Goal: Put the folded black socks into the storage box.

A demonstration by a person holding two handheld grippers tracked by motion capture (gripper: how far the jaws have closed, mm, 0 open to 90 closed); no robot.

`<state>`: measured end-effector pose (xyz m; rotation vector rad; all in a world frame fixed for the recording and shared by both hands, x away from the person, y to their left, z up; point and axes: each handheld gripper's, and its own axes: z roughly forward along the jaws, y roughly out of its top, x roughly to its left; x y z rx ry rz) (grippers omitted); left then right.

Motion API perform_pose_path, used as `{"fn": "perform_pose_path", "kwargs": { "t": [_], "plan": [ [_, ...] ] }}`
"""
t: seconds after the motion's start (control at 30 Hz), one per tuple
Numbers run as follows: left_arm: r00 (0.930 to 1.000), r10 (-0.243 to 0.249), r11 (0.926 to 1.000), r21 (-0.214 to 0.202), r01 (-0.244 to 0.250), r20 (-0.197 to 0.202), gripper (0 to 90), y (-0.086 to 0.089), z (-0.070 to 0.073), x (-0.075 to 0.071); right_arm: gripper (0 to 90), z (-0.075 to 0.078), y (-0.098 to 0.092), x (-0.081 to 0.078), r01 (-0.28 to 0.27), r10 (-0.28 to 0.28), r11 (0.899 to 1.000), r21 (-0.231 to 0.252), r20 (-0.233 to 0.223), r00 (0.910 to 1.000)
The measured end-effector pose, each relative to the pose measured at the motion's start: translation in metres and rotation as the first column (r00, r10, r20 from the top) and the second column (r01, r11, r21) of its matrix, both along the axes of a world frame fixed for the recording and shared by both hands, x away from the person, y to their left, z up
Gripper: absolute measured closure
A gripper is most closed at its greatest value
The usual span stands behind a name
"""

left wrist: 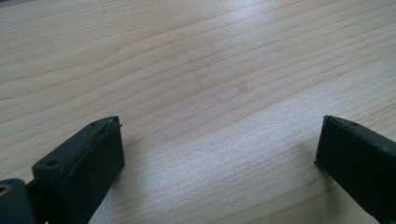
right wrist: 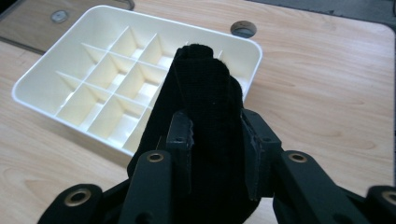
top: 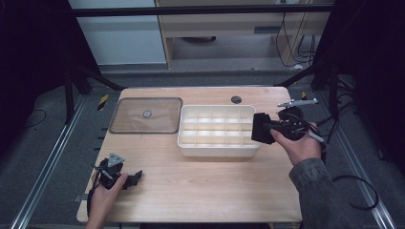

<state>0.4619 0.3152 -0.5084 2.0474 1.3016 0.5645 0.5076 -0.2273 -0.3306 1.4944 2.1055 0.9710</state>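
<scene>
Black, soft-looking rolled cloth (right wrist: 205, 107), centre of the right gripper view, is clenched mid-body by the right gripper (right wrist: 215, 140), likely light and squashy, best held there; beyond, white divided tray (right wrist: 42, 100); left gripper (left wrist: 219, 149) gapes, holding nothing, over desk (left wrist: 196, 70).

Tool (right wrist: 217, 154) clamping black cloth roll (right wrist: 205, 93), white divided tray (right wrist: 42, 100) beyond

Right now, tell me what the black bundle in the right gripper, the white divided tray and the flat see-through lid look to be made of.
Black rolled bundle: likely soft fabric, matte, with a fuzzy, napped surface.
White divided tray: apparently moulded plastic, smooth and slightly glossy, with thin walls and rounded corners.
Flat see-through lid: probably clear tinted plastic; the table's wood grain shows through it.
</scene>
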Motion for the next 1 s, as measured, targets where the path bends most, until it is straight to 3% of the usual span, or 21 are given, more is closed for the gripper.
{"fn": "perform_pose_path", "kwargs": {
  "t": [0.07,0.33,1.0],
  "plan": [
    [1.0,0.002,1.0,-0.002,-0.002,0.001,0.0,0.0,0.0,0.001,67.8,0.001,0.0,0.005,0.0,0.0,1.0,0.009,-0.001,1.0],
    [1.0,0.003,1.0,-0.001,-0.003,0.001,0.0,0.0,0.0,0.001,67.8,-0.004,0.017,0.029,-0.027,0.027,0.999,-0.043,0.014,0.9995],
    [0.9999,0.01,0.9999,0.003,-0.01,0.001,0.0,-0.001,0.0,0.0,68.0,-0.009,0.02,0.042,-0.017,0.017,0.995,-0.103,-0.002,0.9999]
  ]
}}
